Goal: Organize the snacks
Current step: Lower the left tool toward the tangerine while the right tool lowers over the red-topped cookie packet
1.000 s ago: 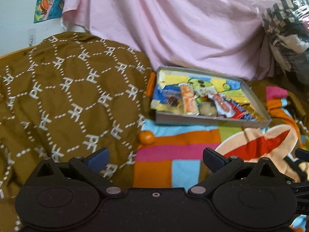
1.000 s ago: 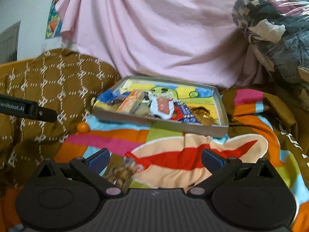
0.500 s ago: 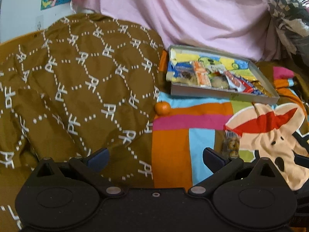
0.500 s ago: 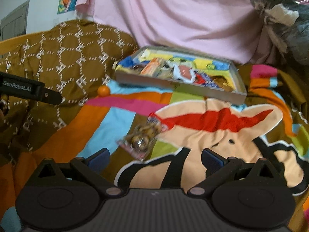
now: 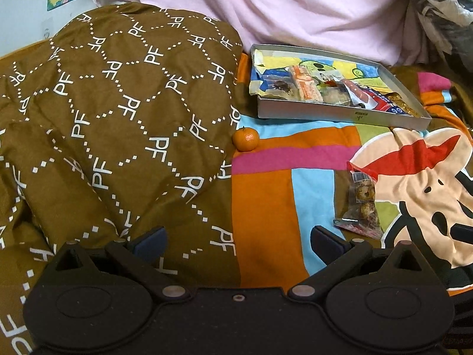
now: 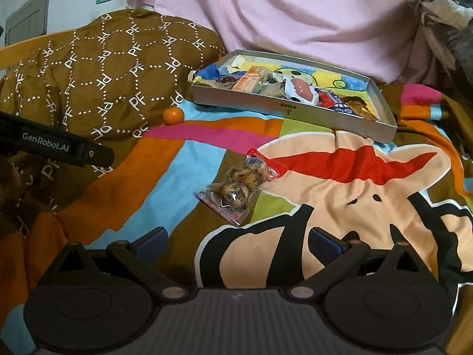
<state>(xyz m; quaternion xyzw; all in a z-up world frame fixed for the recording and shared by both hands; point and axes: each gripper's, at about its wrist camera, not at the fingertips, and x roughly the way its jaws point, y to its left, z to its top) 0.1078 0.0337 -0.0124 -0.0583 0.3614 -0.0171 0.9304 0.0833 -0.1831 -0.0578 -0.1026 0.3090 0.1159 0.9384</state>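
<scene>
Right wrist view: on the bed's colourful blanket (image 6: 207,159) the tray (image 6: 292,109) holds most snacks, while the stray snack packet (image 6: 236,189) and mandarin (image 6: 173,116) lie loose, both grippers (image 6: 238,241) released; crinkly film may slip.

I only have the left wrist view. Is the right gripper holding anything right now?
Observer: No. The right gripper is open, with nothing between its fingers.
Operator: Where is the loose snack bag from its side?
Observer: The snack bag lies on the blanket straight ahead, roughly centred between its fingers.
Operator: Is my side in its way?
Observer: No. A black strap, apparently the left gripper's, shows at the far left by the brown quilt, apart from the bag.
</scene>
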